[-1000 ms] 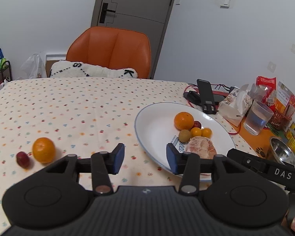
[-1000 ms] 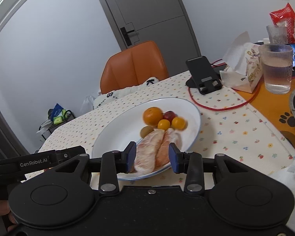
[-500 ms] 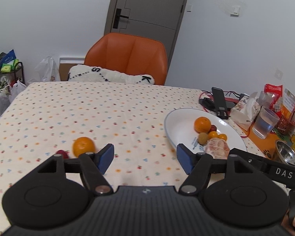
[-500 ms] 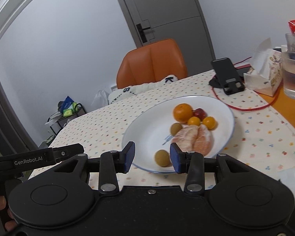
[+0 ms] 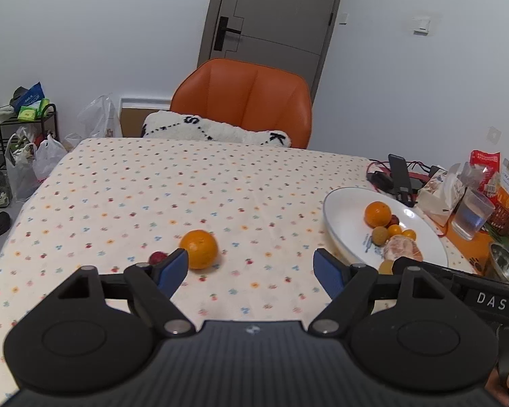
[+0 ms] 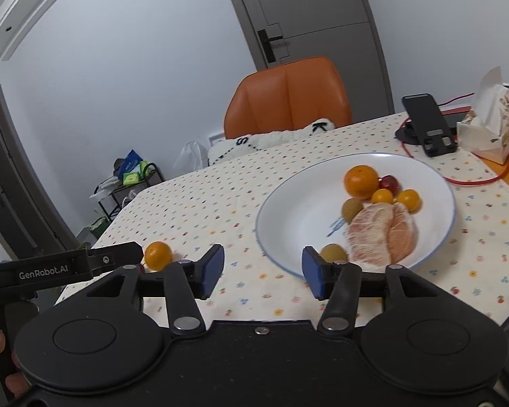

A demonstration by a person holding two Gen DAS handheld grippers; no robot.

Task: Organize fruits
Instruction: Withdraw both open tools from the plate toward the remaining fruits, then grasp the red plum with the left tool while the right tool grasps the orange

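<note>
A white plate (image 5: 342,217) (image 6: 295,203) on the dotted tablecloth holds an orange (image 6: 361,181), a red fruit, two small orange fruits, two brown-green round fruits and peeled pomelo pieces (image 6: 380,232). A loose orange (image 5: 199,249) (image 6: 157,254) and a small red fruit (image 5: 157,257) lie on the cloth to the plate's left. My left gripper (image 5: 251,268) is open and empty, its left fingertip just in front of the red fruit. My right gripper (image 6: 263,269) is open and empty at the plate's near rim, beside a brown-green fruit (image 6: 333,252).
An orange chair (image 5: 242,100) with a white cushion stands at the table's far side. A phone stand (image 6: 429,123), red cable, tissue pack (image 6: 495,125), glass of water (image 5: 471,213), snack packs and a metal bowl (image 5: 505,266) crowd the right side. Bags and a rack sit on the floor at left.
Both grippers have pulled back and risen, and both have opened wider. A brown-green fruit now lies at the plate's near rim. The left view has swung toward the loose orange.
</note>
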